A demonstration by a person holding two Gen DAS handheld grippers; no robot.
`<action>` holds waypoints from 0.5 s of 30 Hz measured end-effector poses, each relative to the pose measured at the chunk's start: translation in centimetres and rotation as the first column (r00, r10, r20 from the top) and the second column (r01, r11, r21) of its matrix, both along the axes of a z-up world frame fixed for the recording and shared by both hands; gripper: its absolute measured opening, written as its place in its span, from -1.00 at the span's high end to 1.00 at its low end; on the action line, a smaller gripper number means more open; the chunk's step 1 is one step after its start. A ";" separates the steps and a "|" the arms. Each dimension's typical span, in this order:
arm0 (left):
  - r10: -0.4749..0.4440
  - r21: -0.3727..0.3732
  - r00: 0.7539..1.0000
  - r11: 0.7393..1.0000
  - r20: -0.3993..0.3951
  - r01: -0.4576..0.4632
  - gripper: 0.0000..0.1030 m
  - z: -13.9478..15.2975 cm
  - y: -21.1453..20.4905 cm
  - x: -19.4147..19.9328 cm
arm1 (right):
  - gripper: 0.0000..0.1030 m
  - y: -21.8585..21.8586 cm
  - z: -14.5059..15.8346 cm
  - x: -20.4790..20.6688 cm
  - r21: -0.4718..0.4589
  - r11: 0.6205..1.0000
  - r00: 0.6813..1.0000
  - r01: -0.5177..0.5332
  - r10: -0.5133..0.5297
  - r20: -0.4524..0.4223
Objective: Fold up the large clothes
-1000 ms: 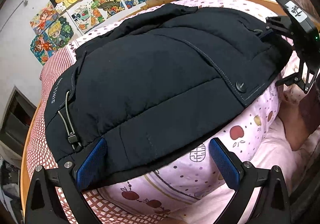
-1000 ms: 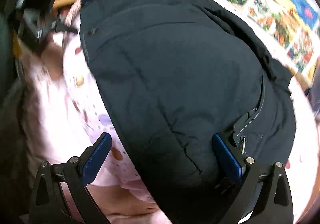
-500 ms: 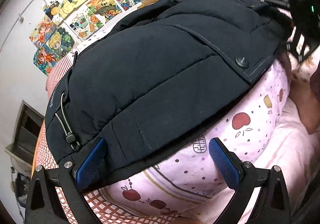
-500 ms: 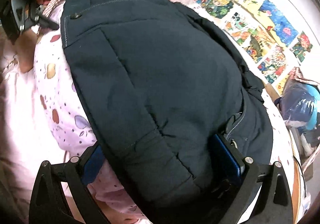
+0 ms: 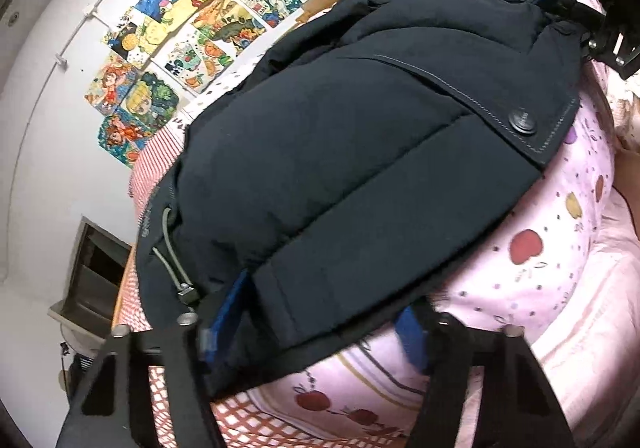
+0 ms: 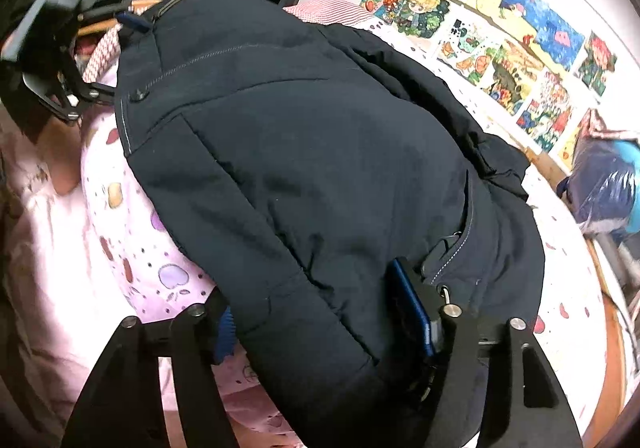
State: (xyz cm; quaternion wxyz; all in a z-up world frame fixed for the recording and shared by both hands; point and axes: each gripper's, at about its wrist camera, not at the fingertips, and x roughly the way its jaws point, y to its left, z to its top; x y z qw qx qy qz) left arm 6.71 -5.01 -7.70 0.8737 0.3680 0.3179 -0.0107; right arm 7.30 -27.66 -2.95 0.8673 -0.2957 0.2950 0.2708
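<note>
A dark padded jacket (image 5: 360, 152) lies spread over a pink quilt (image 5: 552, 248) on the bed. The left gripper (image 5: 320, 320) has just been closing and now pinches the jacket's near hem — its blue pads (image 5: 230, 304) are half buried in cloth. The right gripper (image 6: 320, 316) has likewise been closing on the hem beside the zip pocket; its left pad is mostly hidden under the fabric. Each gripper shows in the other's view, cut off and blurred at the far corner.
</note>
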 end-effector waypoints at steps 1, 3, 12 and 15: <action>0.007 0.001 1.000 1.000 0.003 -0.007 0.05 0.2 0.1 0.1 | -0.03 -0.2 0.2 0.3 0.009 1.000 1.000 -0.002 0.002 -0.007; 0.020 -0.006 1.000 1.000 0.006 -0.020 0.25 0.7 0.3 0.5 | 0.14 -0.5 0.4 0.7 0.020 1.000 1.000 -0.008 0.009 -0.018; 0.034 -0.116 0.999 0.993 -0.007 -0.034 0.62 3.8 1.2 1.9 | 0.49 -1.2 2.3 2.4 0.094 0.995 0.999 -0.009 0.014 -0.046; 0.030 -0.140 0.999 0.990 -0.014 -0.031 0.68 4.5 1.3 2.1 | 0.49 -1.4 3.2 2.9 0.116 0.993 0.999 -0.002 0.008 -0.046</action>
